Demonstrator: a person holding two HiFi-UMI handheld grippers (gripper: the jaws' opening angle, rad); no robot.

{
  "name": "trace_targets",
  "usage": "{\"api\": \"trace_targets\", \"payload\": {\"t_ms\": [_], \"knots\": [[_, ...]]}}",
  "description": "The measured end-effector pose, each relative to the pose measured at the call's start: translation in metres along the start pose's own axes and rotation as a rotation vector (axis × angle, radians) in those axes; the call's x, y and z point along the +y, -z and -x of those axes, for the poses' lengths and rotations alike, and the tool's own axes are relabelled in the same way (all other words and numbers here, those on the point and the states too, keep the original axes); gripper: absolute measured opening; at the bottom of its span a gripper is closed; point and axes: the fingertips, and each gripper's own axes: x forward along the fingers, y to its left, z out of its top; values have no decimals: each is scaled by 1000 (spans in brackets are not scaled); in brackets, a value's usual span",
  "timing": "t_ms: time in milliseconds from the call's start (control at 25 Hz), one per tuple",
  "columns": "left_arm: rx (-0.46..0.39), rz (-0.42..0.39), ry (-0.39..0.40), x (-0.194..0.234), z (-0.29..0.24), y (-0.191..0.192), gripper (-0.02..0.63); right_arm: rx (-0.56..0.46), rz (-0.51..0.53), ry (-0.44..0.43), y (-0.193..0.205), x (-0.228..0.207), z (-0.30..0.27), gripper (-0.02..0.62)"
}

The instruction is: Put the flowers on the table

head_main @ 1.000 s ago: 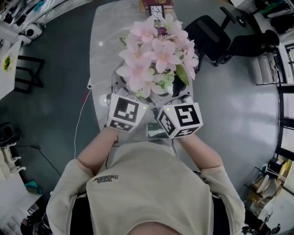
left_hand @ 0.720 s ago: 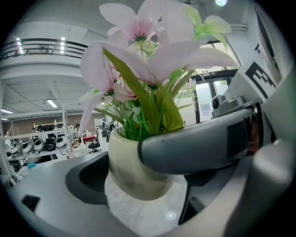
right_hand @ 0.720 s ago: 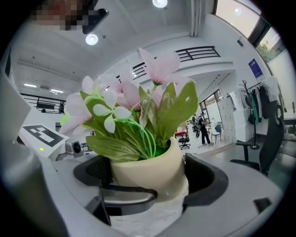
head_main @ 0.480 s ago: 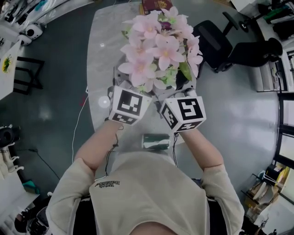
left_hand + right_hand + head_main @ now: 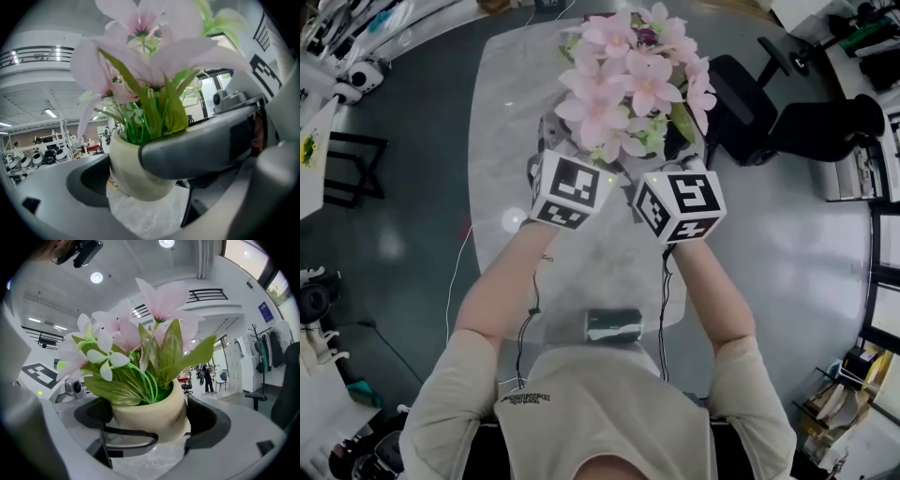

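A bunch of pink artificial flowers (image 5: pixel 628 80) with green leaves stands in a cream pot (image 5: pixel 131 171). In the head view it is over the far half of the grey marble table (image 5: pixel 502 112). My left gripper (image 5: pixel 561 159) and right gripper (image 5: pixel 680 159) sit just under the blooms, side by side. In the left gripper view the pot is clamped between the pads, with the other gripper's finger (image 5: pixel 197 152) crossing its front. The right gripper (image 5: pixel 150 423) also grips the pot (image 5: pixel 154 413). Marble shows close under the pot; I cannot tell whether it touches.
A dark green can (image 5: pixel 614 325) lies on the table near its front edge, close to the person's chest. Black office chairs (image 5: pixel 741 84) stand on the floor to the right of the table. A thin cable (image 5: pixel 459 272) runs along the floor on the left.
Both grippers have carried the flowers away from the person, farther along the table. The arms have stretched out, and the can now lies well behind the grippers.
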Motion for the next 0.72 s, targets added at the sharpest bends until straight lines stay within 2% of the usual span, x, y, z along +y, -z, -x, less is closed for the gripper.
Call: {"api": "trace_targets", "payload": {"t_ms": [320, 480, 720], "knots": [[-3, 21, 12, 28, -81, 51, 472, 30, 6, 8, 49, -55, -69, 515], [34, 53, 13, 30, -112, 100, 472, 54, -6, 8, 90, -76, -93, 514], [96, 31, 12, 33, -148, 167, 472, 109, -36, -1, 159, -97, -128, 514]]}}
